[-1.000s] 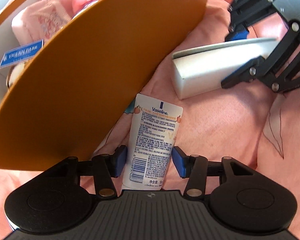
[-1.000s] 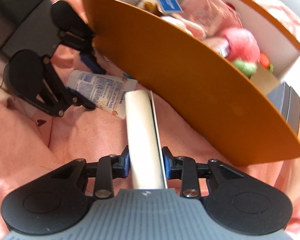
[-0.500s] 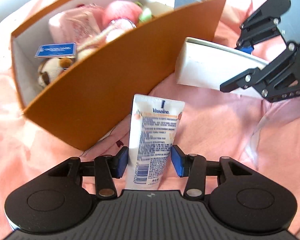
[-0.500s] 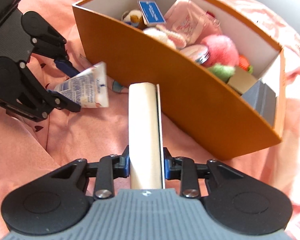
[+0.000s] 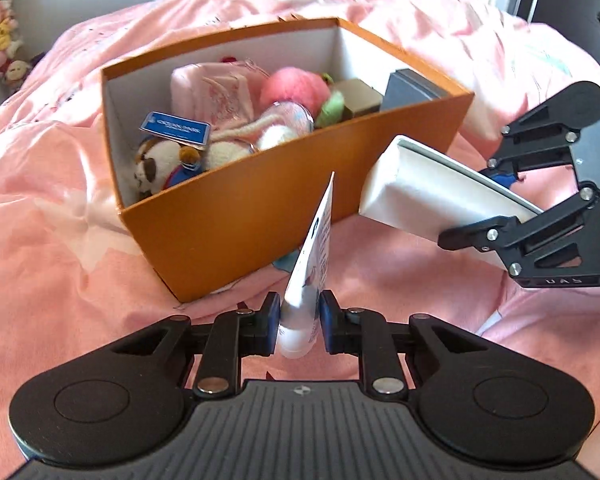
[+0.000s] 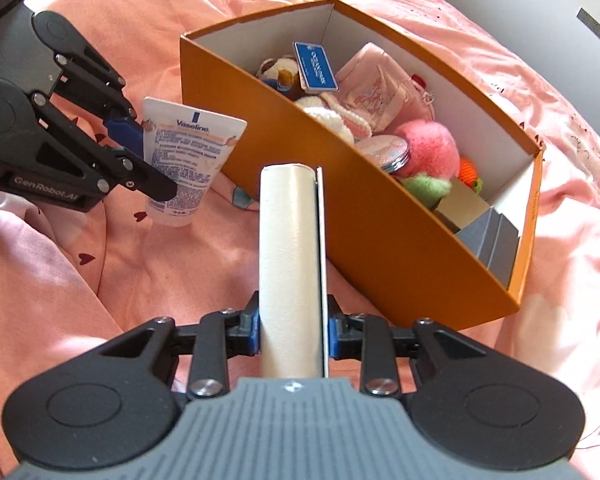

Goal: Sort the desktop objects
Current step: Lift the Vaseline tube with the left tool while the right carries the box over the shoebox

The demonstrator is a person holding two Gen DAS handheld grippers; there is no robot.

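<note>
Left gripper point(image 5: 300, 316) jaws just closed, clamped on cream tube point(image 5: 314, 256) near cap end. Right gripper point(image 6: 292, 326) clamped on white box point(image 6: 290, 248). Both held above pink bedding point(image 5: 60, 280), long axes aimed at orange box point(image 5: 260, 216) near long wall; tube nearer its left corner.

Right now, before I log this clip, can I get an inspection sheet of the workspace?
Surface: pink bedding, rumpled, small heart prints.
Job's things: Vaseline tube and white flat box, both lifted beside the orange box.
Clutter: inside the orange box, plush dog, blue card, pink pouch, pink pompom, round tin, grey box.
Grippers: left hand-held gripper has just been closing, pads pressing the tube near its cap; right hand-held gripper clamps the white flat box.
Cables: nothing seen.
Surroundings: plush toys against the far wall.
</note>
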